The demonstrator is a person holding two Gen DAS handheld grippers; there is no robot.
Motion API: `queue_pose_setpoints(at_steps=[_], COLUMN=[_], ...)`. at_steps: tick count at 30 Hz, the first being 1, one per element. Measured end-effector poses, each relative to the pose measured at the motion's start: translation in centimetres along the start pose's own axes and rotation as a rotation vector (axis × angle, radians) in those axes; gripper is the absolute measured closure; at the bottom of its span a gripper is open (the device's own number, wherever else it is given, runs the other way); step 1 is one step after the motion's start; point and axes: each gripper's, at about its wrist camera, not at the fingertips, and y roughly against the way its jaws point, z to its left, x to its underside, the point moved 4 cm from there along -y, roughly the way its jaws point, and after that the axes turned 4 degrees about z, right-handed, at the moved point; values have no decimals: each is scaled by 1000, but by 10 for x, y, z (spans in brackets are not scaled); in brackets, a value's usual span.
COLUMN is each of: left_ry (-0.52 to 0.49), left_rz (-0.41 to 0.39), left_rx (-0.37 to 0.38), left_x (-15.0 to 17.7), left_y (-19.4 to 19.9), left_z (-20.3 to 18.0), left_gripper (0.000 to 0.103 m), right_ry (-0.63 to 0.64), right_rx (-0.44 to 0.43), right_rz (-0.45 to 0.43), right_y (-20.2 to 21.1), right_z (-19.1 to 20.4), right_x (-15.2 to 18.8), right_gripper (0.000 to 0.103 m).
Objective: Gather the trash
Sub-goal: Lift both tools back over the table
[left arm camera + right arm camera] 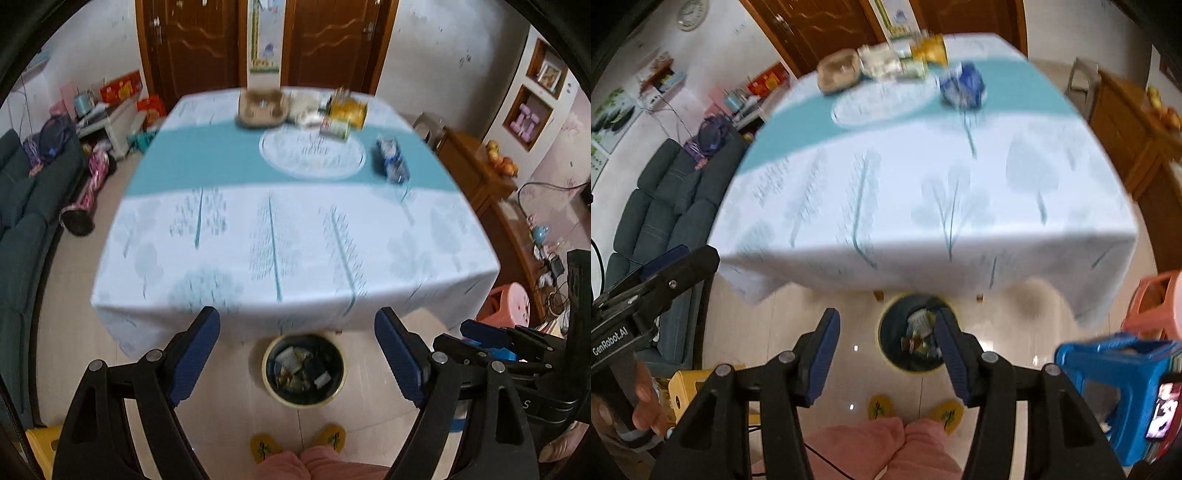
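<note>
Both grippers are hanging over the floor at the near edge of the table [295,236], pointing toward it. The left gripper [297,328] is spread wide with nothing between its blue pads [195,354]. The right gripper [886,334] is also spread and gripping nothing; in its own view its right pad [951,350] is overlapping the bin. In the left view the right gripper is showing at the right edge, just beside the left one.

The bin [303,371], dark inside with a yellow rim, is standing on the floor just under the near table edge, between the two left fingers in the left view. Wrappers and scraps of trash [301,367] are lying inside it.

On the table, a blue packet [392,160] is lying alone on the teal band, to the right of the pale oval print. Farther back, along the far edge, a brown cardboard tray [263,109], some pale wrappers [304,109] and a yellow box [349,110] are sitting close together; blur is hiding whether they are touching.

The person's pink-clad knees [886,446] and yellow slippers [912,408] are showing near the bin. A blue stool [1115,384] is standing at the near right.
</note>
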Motion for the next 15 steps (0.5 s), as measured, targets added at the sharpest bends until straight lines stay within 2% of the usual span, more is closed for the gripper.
queue_pose_setpoints(at_steps=[7, 10, 15], left_ry=[51, 79, 104], left_rz=[-96, -96, -106], left_rx=[-14, 10, 2], left_x=[-25, -31, -46], left_y=[38, 43, 45], left_z=[2, 5, 15], left_gripper=[19, 19, 19], right_ry=[84, 107, 143], right_rx=[6, 8, 4], right_rz=[-118, -133, -161], right_y=[41, 48, 53], right_z=[2, 5, 13], right_x=[-29, -39, -58], right_gripper=[49, 49, 49])
